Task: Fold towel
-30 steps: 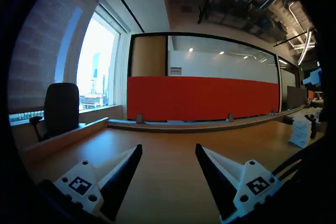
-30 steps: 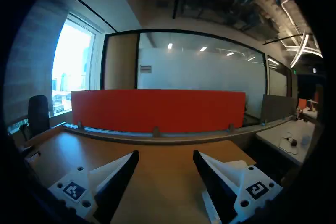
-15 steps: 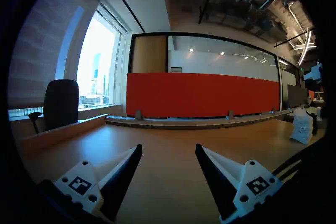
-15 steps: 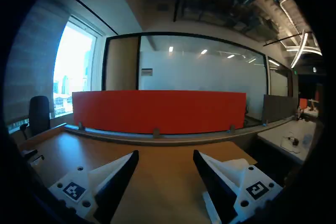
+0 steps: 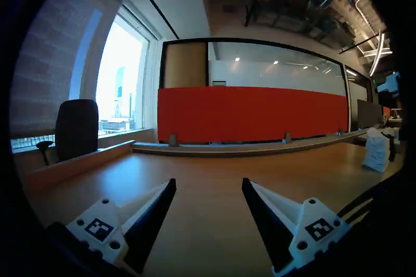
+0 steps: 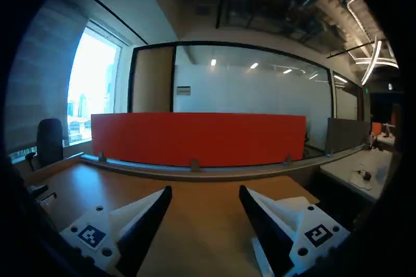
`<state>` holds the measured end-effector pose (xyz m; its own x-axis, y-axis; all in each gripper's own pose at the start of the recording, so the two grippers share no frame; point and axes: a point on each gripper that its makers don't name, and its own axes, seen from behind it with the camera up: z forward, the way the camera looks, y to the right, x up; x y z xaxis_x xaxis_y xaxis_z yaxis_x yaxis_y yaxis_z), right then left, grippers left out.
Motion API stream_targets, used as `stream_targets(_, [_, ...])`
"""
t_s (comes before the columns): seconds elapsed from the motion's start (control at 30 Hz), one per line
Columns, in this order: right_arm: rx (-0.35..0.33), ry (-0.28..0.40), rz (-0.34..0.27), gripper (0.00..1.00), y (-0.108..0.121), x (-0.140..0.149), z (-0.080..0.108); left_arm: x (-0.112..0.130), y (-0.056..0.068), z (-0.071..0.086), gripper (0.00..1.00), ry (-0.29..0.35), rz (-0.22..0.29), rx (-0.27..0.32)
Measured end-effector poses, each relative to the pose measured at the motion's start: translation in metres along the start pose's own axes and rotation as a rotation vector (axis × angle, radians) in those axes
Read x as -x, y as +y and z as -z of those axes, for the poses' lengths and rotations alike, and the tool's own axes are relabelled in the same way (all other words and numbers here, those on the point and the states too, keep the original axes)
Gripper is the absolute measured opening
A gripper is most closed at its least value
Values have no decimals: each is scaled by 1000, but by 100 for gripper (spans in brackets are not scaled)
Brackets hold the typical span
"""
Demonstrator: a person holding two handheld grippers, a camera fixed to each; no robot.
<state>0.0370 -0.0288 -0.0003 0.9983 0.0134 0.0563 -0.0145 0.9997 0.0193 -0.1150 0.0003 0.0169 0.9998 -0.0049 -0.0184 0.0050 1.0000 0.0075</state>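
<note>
**Towel [image 5: 376,149] off to one side, both grippers empty**

We take the white, textured bundle at the far right of the left gripper view for the towel. It sits on the wooden desk [image 5: 218,165], well apart from the left gripper [image 5: 208,181], with something dark just beside it that we cannot make out. It looks bunched and upright rather than spread flat, so we judge the folding not yet begun. In the right gripper view a white shape [image 6: 291,204] peeks past one finger (cloth or gripper body, we cannot tell).

The left gripper and the right gripper [image 6: 205,187] both have their fingers spread wide, with bare desk between them and nothing in their grasp. To do this step well, we would turn both toward the bundle, come in low, and lay it flat before any fold. Each gripper should then pinch one corner of the same edge, near the tip and through one layer only. Both should carry the edge across level, so the edges meet squarely.

As for writing, each finger carries a black-and-white square marker [image 5: 99,228], which is a pattern and not words. A small sign [image 5: 218,83] hangs on the wall above the red partition [image 5: 249,113], too small to read. We see no brand.
</note>
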Motion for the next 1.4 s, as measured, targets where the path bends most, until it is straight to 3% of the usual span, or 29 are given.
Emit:
stream_targets(0.67, [-18,45,50,100,-6,3,-8,1,1,0,94,-1,-5,-1])
stream_targets(1.4, [-8,59,11,100,30,91,-15,2,2,0,94,-1,-5,-1])
